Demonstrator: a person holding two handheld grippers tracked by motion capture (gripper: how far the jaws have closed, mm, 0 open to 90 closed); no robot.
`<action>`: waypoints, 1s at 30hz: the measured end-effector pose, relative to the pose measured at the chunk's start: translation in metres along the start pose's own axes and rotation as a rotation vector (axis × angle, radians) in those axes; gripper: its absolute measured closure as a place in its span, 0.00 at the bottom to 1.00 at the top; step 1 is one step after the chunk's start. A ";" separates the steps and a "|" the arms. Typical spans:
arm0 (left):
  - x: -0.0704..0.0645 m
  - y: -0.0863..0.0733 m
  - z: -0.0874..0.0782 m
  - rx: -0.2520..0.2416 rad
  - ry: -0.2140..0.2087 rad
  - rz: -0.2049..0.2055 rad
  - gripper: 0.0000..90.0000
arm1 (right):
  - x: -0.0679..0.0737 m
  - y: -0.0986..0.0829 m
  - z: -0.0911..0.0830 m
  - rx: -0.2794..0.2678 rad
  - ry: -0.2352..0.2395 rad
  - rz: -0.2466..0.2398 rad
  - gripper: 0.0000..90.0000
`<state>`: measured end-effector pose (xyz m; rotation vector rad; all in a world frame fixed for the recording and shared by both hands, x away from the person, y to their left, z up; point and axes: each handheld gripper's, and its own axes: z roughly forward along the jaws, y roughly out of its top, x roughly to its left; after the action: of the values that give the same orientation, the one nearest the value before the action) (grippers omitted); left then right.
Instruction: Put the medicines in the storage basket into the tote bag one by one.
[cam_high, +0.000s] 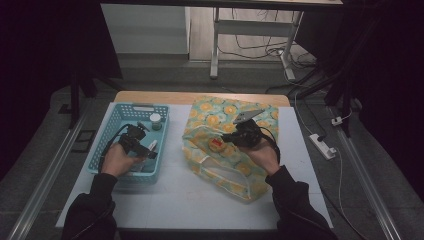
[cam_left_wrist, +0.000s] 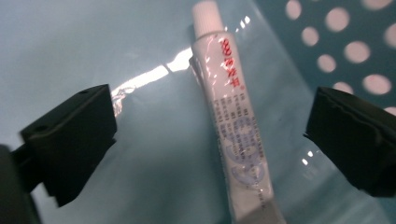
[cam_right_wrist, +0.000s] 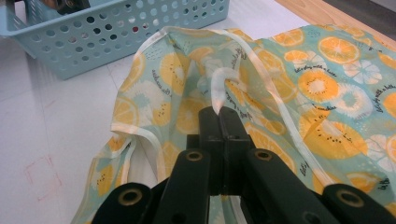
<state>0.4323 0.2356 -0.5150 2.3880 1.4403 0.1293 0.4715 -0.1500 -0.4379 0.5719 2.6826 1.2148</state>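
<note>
A white tube with red print and a white cap lies on the floor of the light blue basket. My left gripper hangs open just above it, one jaw on each side of the tube, not touching it. In the high view the left gripper sits inside the basket. A fabric bag printed with orange slices lies at the table's middle right. My right gripper is shut on the bag's pale handle strap and holds it up; the right gripper is over the bag.
A small jar with a pale lid stands in the basket's far right corner. The white table has bare room in front. A power strip and cables lie on the floor at the right. Something red shows at the bag's mouth.
</note>
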 end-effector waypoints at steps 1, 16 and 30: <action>-0.001 0.000 0.000 0.003 0.003 0.005 0.11 | 0.000 0.000 0.000 0.000 -0.001 0.000 1.00; -0.003 0.001 -0.002 0.006 -0.045 0.019 0.76 | 0.001 0.001 -0.001 -0.006 0.001 -0.006 1.00; -0.004 0.000 -0.008 -0.036 -0.057 0.008 0.80 | 0.002 0.002 -0.003 -0.010 -0.001 -0.013 1.00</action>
<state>0.4287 0.2342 -0.5070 2.3494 1.3911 0.0886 0.4696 -0.1503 -0.4350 0.5530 2.6735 1.2237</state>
